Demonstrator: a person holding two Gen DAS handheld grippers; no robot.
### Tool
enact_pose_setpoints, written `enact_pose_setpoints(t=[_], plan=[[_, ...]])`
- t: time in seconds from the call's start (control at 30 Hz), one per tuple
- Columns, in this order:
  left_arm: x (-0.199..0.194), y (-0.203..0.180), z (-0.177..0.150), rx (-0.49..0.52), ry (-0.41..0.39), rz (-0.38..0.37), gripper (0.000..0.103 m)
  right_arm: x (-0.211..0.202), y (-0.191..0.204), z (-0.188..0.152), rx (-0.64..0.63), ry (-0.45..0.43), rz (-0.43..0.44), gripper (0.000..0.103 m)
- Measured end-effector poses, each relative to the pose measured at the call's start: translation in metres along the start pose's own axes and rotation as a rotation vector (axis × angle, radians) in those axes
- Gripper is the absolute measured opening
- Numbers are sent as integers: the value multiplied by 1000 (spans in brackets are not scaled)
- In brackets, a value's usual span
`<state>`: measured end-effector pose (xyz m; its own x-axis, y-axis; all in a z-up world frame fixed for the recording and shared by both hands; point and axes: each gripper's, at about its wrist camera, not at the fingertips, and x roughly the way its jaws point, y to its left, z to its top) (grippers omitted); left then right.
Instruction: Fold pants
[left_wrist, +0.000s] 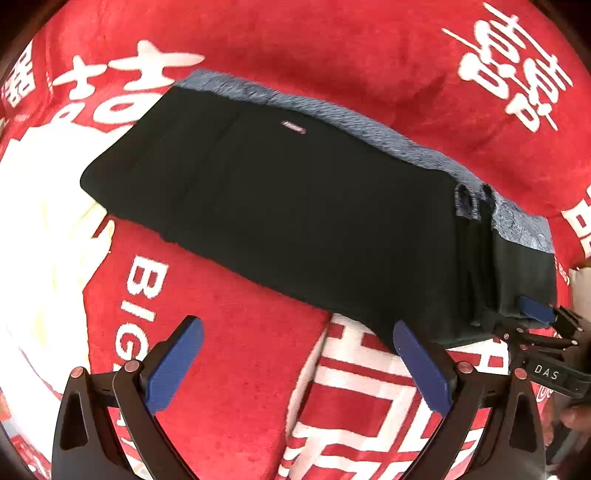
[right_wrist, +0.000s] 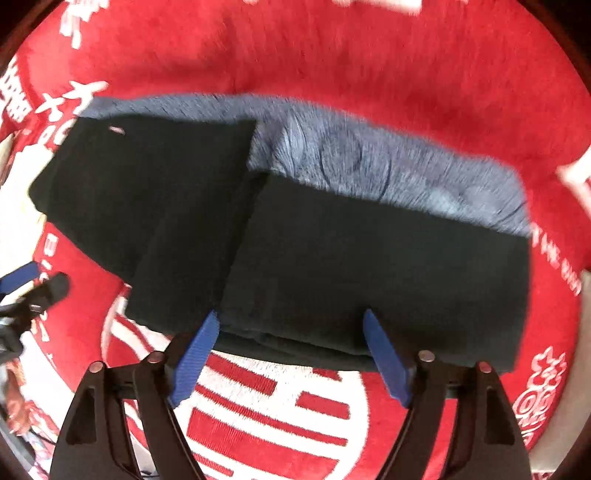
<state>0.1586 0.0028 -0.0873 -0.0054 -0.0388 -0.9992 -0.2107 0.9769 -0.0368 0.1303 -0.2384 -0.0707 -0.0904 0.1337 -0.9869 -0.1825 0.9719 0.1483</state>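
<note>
Pants (left_wrist: 280, 206) lay folded, a black matte slab on a plush red blanket (left_wrist: 332, 44) with white woven characters. Nearest, left gripper (left_wrist: 299, 365) sat released, blue ribbed pads spread wide over the blanket, right pad just beside the near hem. Right gripper (right_wrist: 291, 354) also gaped, tips at the near folded edge, gripping nothing. Farther, grey-blue fuzzy lining (right_wrist: 388, 173) showed along the far edge.

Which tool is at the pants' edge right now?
The right tool: its open fingers straddle the near edge of the pants. The left tool, also open, sits short of them over the red blanket.
</note>
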Motion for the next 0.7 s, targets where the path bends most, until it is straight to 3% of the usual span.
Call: enact_pose_setpoints(t=[0.2, 0.3, 0.37, 0.47, 0.7], plan=[[-2, 28, 5, -65, -35, -5, 103, -3, 1, 0, -4, 2, -14, 86], [-11, 57, 12, -164, -93, -92, 103, -3, 2, 0, -18, 9, -26, 86], [-9, 85, 18, -262, -117, -208, 103, -3, 3, 2, -16, 7, -28, 86], [0, 115, 23, -351, -157, -312, 103, -2, 3, 1, -15, 0, -24, 86], [31, 133, 35, -377, -183, -451, 103, -1, 4, -3, -20, -23, -29, 87]])
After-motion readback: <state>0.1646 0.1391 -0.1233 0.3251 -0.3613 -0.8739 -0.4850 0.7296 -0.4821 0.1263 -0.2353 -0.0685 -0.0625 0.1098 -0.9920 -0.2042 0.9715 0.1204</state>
